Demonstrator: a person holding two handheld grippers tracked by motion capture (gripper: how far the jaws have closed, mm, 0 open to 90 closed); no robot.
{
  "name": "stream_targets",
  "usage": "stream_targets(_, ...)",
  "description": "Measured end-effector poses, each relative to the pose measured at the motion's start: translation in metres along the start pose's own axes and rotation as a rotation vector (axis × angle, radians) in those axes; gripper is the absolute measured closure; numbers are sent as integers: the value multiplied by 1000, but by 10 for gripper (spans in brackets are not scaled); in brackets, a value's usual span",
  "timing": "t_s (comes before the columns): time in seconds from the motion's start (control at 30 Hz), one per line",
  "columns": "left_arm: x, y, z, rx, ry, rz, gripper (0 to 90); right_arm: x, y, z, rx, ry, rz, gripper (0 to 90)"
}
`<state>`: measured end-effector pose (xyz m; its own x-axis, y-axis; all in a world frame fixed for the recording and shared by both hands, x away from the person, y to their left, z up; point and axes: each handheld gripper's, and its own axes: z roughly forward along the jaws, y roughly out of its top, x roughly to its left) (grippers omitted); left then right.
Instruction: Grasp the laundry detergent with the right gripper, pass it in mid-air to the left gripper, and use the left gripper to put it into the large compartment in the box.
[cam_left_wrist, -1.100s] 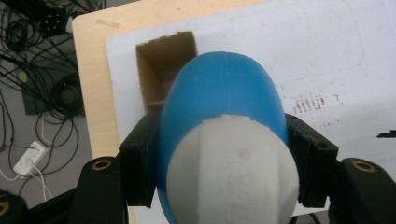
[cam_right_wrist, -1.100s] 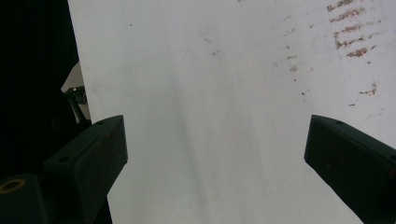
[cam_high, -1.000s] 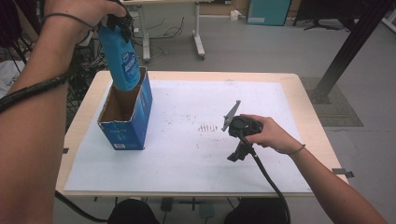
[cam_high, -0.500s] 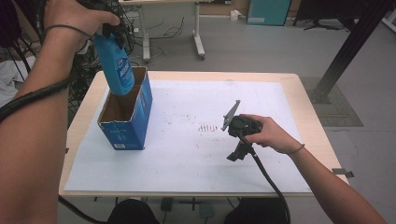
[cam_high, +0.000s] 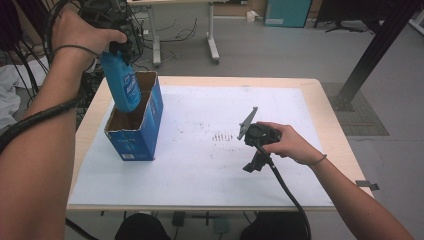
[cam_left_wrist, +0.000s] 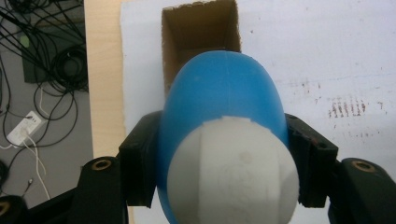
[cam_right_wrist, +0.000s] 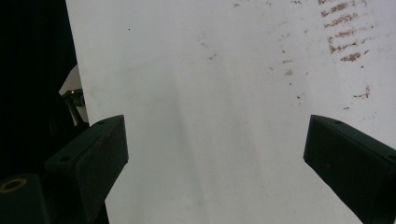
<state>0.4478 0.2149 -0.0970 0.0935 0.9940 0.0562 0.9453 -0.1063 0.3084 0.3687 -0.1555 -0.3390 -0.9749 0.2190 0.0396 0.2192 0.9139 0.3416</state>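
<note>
My left gripper (cam_high: 116, 49) is shut on a blue bottle (cam_high: 123, 86) with a white cap (cam_left_wrist: 232, 173), gripping it near the top. The bottle hangs upright, its lower end dipping into the open top of a blue cardboard box (cam_high: 138, 136) at the table's left side. In the left gripper view the black jaws press both sides of the bottle (cam_left_wrist: 219, 88), with the box opening (cam_left_wrist: 200, 29) right beyond it. My right gripper (cam_high: 254, 164) rests low over the white sheet near the table's middle, a hand around it. Its jaws (cam_right_wrist: 215, 158) stand wide open with nothing between them.
A white sheet (cam_high: 225, 185) covers the wooden table, with brown smudges (cam_high: 222, 136) near its centre. Cables (cam_left_wrist: 44, 70) lie on the floor left of the table. Desk legs and a teal cabinet (cam_high: 282, 12) stand beyond the far edge.
My left gripper has come down with the blue bottle, whose lower end now sits inside the box opening. The right gripper has stayed where it was.
</note>
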Motion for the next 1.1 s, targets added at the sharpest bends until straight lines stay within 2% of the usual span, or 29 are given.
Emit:
stream_targets(0.43,3,-7,27,31,-20,-8,376,0,0,-1,2,-8,0,66)
stream_targets(0.67,0,-10,40,39,-14,-5,376,0,1,0,2,-6,-2,66)
stream_targets(1.1,2,-16,66,61,-4,-9,376,0,1,2,3,1,-2,67)
